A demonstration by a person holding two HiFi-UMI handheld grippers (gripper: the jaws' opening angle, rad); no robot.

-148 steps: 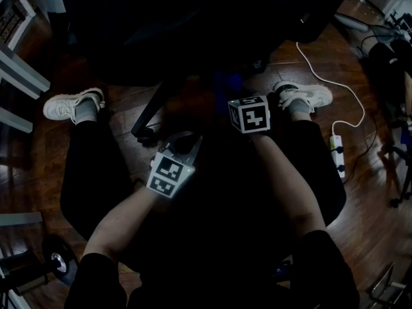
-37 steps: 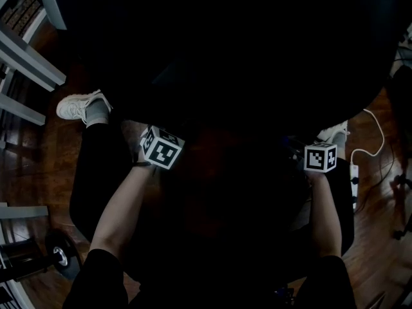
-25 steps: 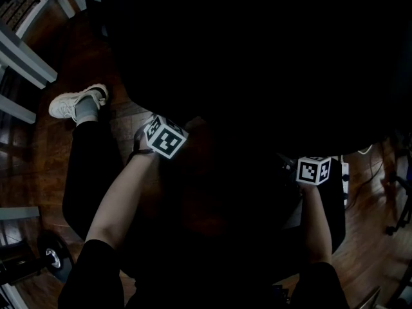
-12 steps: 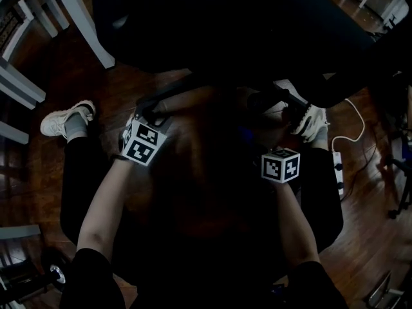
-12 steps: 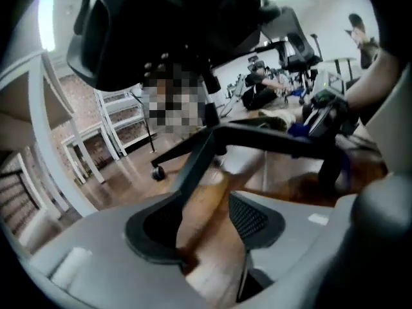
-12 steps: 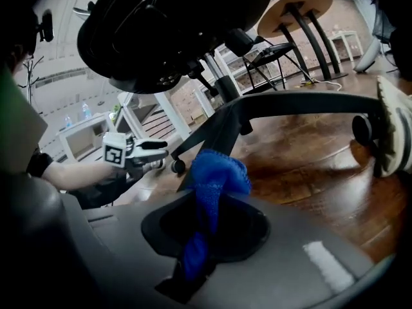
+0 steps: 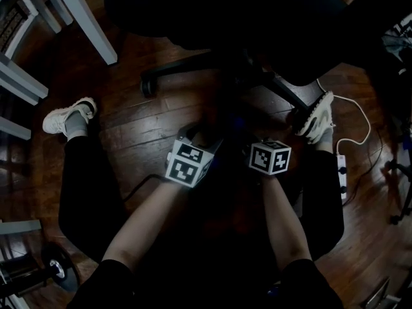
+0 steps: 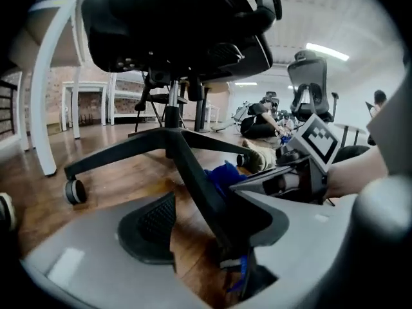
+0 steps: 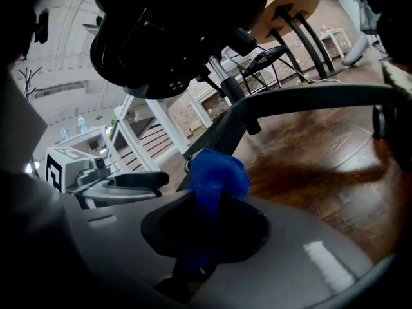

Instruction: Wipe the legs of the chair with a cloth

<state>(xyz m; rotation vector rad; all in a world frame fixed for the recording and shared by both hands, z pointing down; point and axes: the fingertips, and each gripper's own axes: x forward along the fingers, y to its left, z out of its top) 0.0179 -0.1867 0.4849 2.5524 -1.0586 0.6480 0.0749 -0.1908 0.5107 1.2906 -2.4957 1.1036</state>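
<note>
The black office chair's star base [image 7: 222, 60] spreads over the wooden floor in front of me. One leg [image 8: 196, 185] runs from the hub down between my left gripper's [image 8: 212, 203] jaws. They have just been opening and stand wide, not pressing on the leg. My right gripper [image 9: 212, 205] is shut on a bunched blue cloth [image 9: 215, 172], which pokes up past its jaws beside that same leg. The cloth [image 8: 222, 174] also shows in the left gripper view. In the head view both grippers sit side by side, the left [image 7: 198, 134] and the right [image 7: 254, 140], below the base.
My shoes [image 7: 67, 114] [image 7: 315, 118] flank the chair base. A caster [image 7: 147, 85] ends the left leg. White table legs [image 7: 84, 24] stand at upper left, a power strip with a white cable [image 7: 341, 169] lies at right, and a dumbbell [image 7: 55, 262] at lower left.
My left gripper has left the chair's left leg and swung right, close to the right gripper. The right gripper shifted slightly left. More of the chair base now shows.
</note>
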